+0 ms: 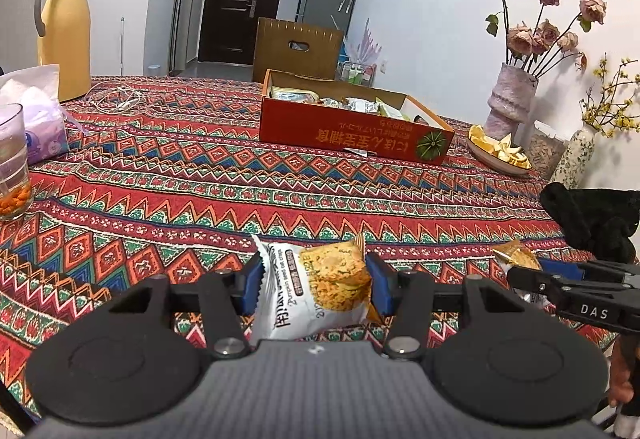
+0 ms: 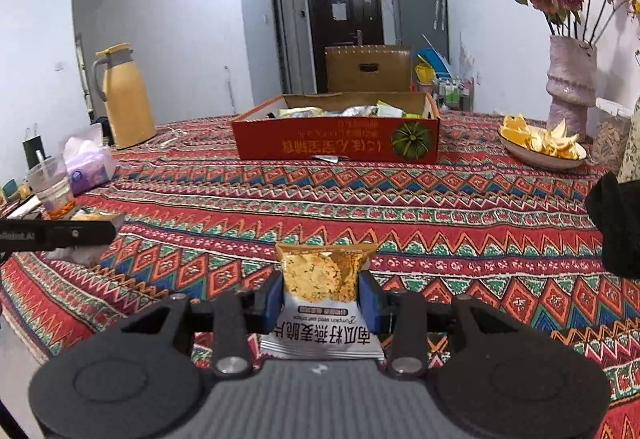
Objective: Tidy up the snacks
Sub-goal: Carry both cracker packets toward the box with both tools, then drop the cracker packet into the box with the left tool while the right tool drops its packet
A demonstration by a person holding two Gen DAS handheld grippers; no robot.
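My left gripper is shut on a white and orange oat crisp packet, held above the patterned tablecloth. My right gripper is shut on a second oat crisp packet of the same kind. The right gripper also shows at the right edge of the left wrist view. The left gripper shows at the left edge of the right wrist view. An open red cardboard box with several snack packets inside sits farther back on the table; it also shows in the right wrist view.
A yellow thermos, a tissue pack and a plastic cup stand at the left. A plate of orange peel and vases with flowers stand at the right. A wooden chair is behind the box.
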